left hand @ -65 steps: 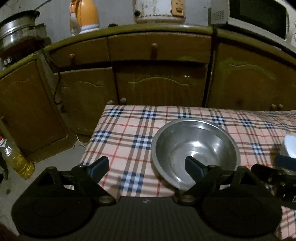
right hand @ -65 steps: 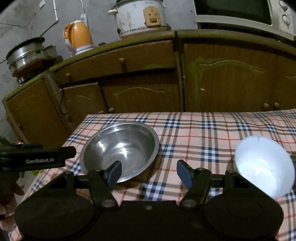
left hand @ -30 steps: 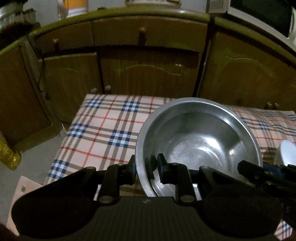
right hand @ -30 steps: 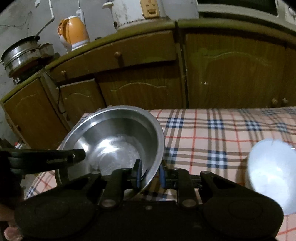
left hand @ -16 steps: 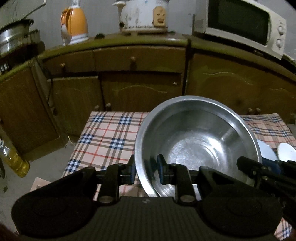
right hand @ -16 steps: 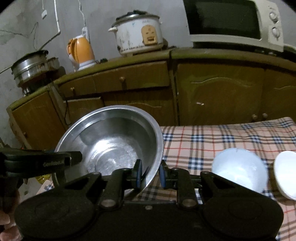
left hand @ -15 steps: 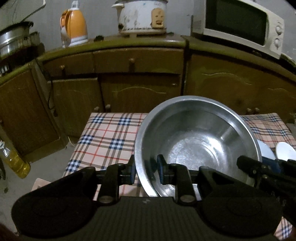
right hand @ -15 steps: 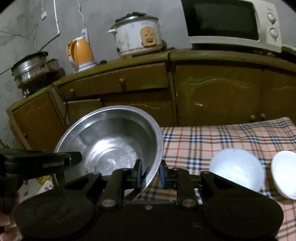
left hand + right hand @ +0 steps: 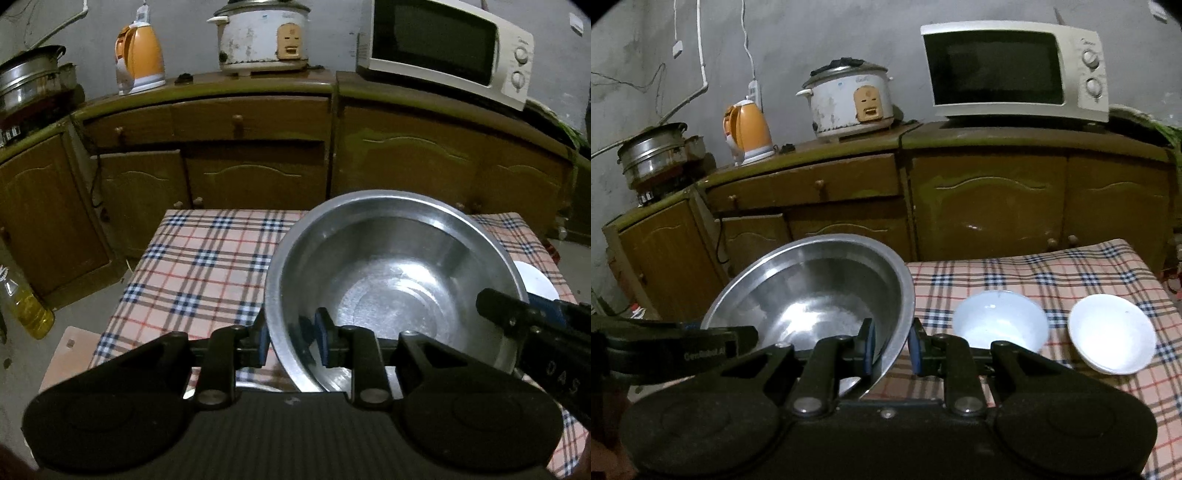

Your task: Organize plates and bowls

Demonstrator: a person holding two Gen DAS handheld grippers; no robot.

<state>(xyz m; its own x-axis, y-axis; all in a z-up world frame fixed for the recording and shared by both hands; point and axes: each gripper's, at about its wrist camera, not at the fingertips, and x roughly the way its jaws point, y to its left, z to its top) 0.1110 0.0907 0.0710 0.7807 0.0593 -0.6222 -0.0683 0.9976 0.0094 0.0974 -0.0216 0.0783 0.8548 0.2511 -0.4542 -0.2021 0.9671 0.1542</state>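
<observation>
A large steel bowl (image 9: 391,280) (image 9: 820,291) hangs above the checked tablecloth, held from both sides. My left gripper (image 9: 291,341) is shut on its near left rim, one pad outside and one inside. My right gripper (image 9: 892,347) is shut on the bowl's right rim in the same way. The right gripper's body shows at the right edge of the left wrist view, the left gripper's body at the left of the right wrist view. Two white bowls (image 9: 999,325) (image 9: 1112,343) sit on the table to the right; one peeks out behind the steel bowl (image 9: 535,282).
The table with the plaid cloth (image 9: 207,266) stands before brown cabinets (image 9: 255,155). On the counter are a microwave (image 9: 1012,70), a rice cooker (image 9: 849,99), an orange kettle (image 9: 748,129) and a steel pot (image 9: 652,151). An oil bottle (image 9: 26,306) stands on the floor at left.
Both grippers closed on the steel bowl's rim and lifted it off the table. They have pulled back and up, so the counter appliances and a second white bowl came into view.
</observation>
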